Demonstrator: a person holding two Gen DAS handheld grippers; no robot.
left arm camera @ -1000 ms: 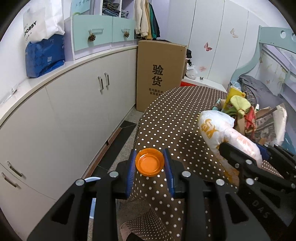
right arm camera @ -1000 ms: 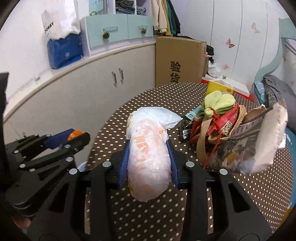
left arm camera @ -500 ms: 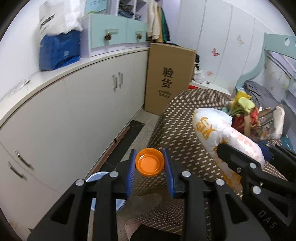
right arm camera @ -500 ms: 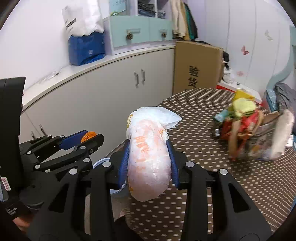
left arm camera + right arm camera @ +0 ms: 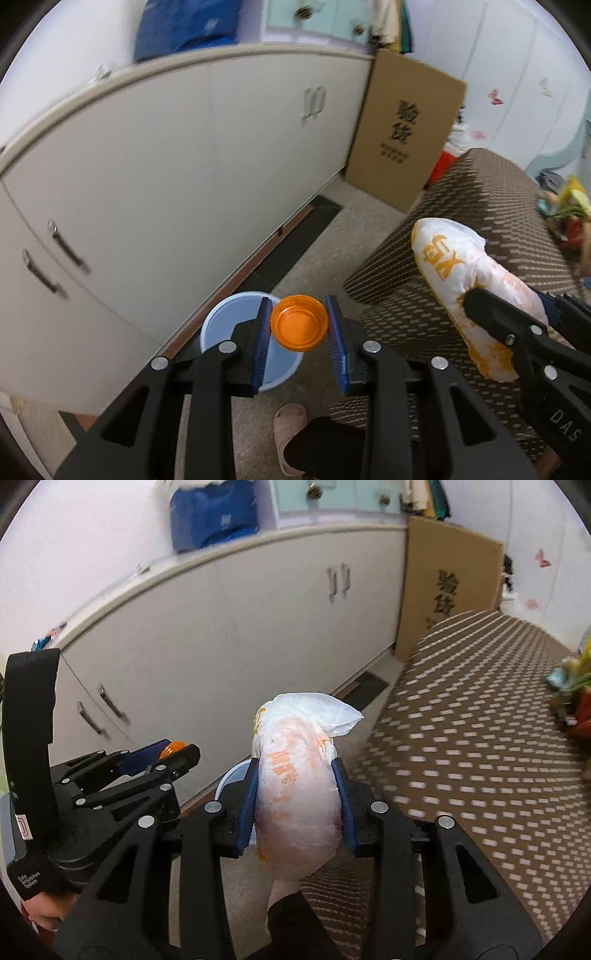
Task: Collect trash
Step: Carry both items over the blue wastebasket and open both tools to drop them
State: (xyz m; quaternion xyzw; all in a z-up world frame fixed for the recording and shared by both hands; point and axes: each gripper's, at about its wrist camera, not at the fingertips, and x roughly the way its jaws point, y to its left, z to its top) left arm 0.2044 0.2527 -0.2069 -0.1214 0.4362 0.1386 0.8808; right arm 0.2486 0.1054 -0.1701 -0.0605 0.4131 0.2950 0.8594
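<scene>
My left gripper is shut on an orange plastic cap, held above the right rim of a light blue bin on the floor. My right gripper is shut on a white and orange plastic bag, stuffed full, held beside the table edge. The bag also shows in the left wrist view, right of the cap. A sliver of the bin shows behind the right gripper's left finger. The left gripper with the cap shows at the left of the right wrist view.
White cabinets run along the left. A tall cardboard box stands at their far end. The table with a brown dotted cloth is on the right, with a pile of items on it. A foot in a pink slipper is below.
Both grippers have swung left and down, off the table toward the floor by the cabinets. The blue bin has come into full view under the cap. Both holds are unchanged.
</scene>
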